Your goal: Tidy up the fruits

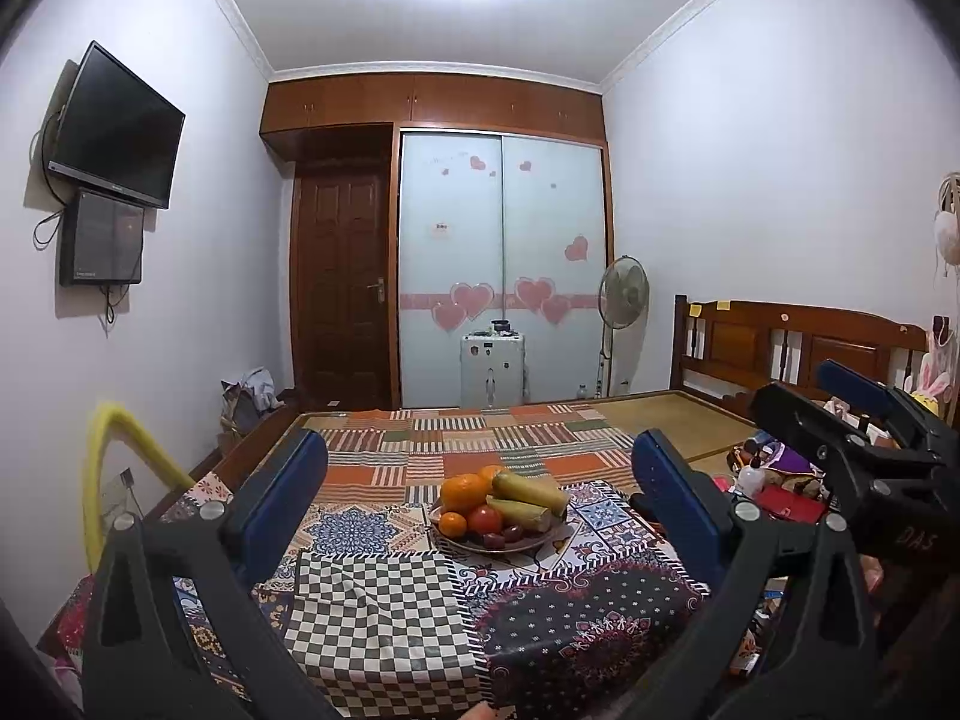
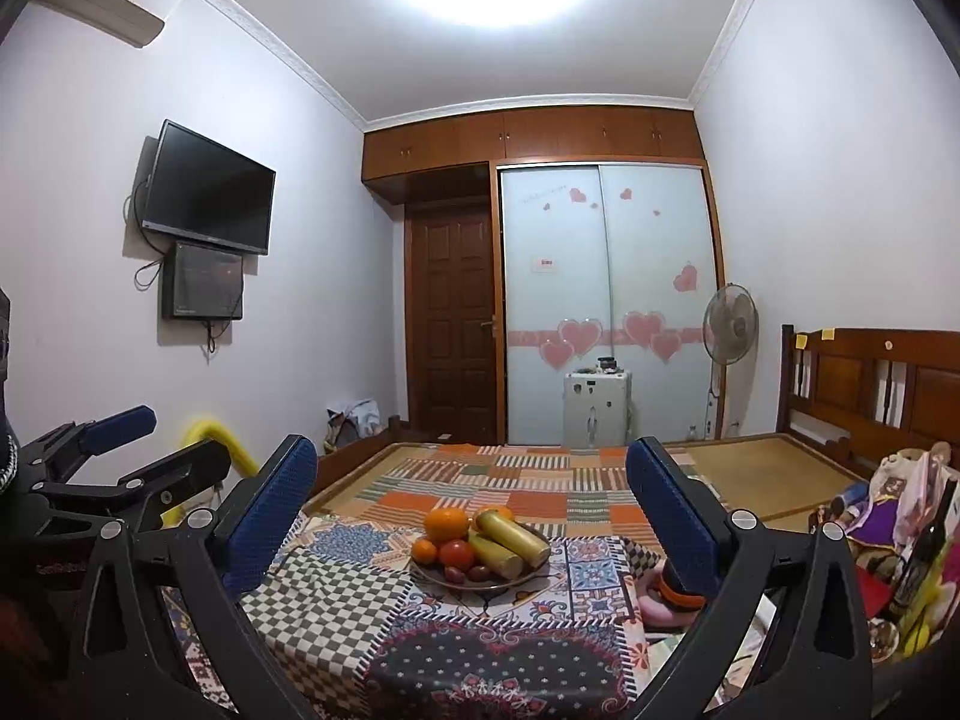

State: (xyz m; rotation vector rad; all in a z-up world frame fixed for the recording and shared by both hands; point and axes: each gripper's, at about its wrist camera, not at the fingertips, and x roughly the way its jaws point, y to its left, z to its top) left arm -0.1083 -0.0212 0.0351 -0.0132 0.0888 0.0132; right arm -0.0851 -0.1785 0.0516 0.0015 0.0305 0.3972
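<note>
A shallow plate (image 1: 510,547) (image 2: 480,587) sits on the patchwork cloth ahead of both grippers. It holds a big orange (image 1: 463,491) (image 2: 445,523), a small orange (image 1: 452,524), a red round fruit (image 1: 484,519) (image 2: 456,554), two yellow-green cylindrical pieces (image 1: 531,492) (image 2: 513,534) and small dark fruits (image 1: 504,536). My left gripper (image 1: 480,444) is open and empty, well short of the plate. Level with it, my right gripper (image 2: 471,447) is also open and holds nothing. Each shows in the other's view: the right gripper (image 1: 822,399) at the right, the left gripper (image 2: 174,438) at the left.
The cloth covers a bed with a wooden headboard (image 1: 798,342) at the right. Bottles, bags and toys (image 2: 900,528) crowd its right side. A yellow padded hoop (image 1: 120,450) stands at the left. A fan (image 1: 624,294), a white box (image 1: 492,372) and the wardrobe stand beyond.
</note>
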